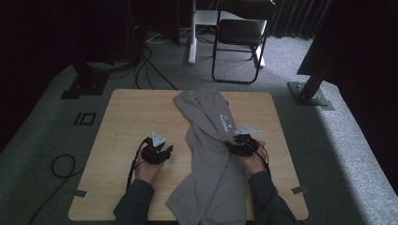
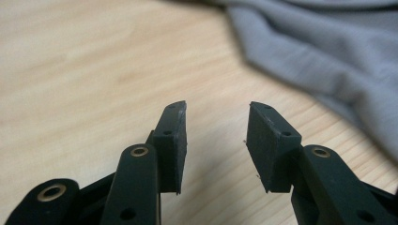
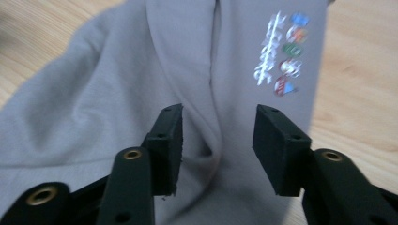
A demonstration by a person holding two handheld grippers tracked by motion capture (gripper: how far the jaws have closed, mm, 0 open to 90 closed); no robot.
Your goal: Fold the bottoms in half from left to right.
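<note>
Grey garment (image 1: 211,154) lies lengthwise down the middle of the desk (image 1: 126,117). Right gripper (image 3: 218,140) hangs right over its fold, jaws apart, nothing pinched. Left gripper (image 2: 216,136) sits over bare wood just beside the cloth, jaws parted and empty.

Your high view hangs above your side of the desk (image 1: 126,112), facing forward and down, far enough to take in its whole top and the floor beyond. The left tool (image 2: 217,136) view sits low and close over bare wood, with the cloth (image 2: 324,61) in its upper right. The right tool (image 3: 218,140) view looks close down onto that same cloth, which all three share.
</note>
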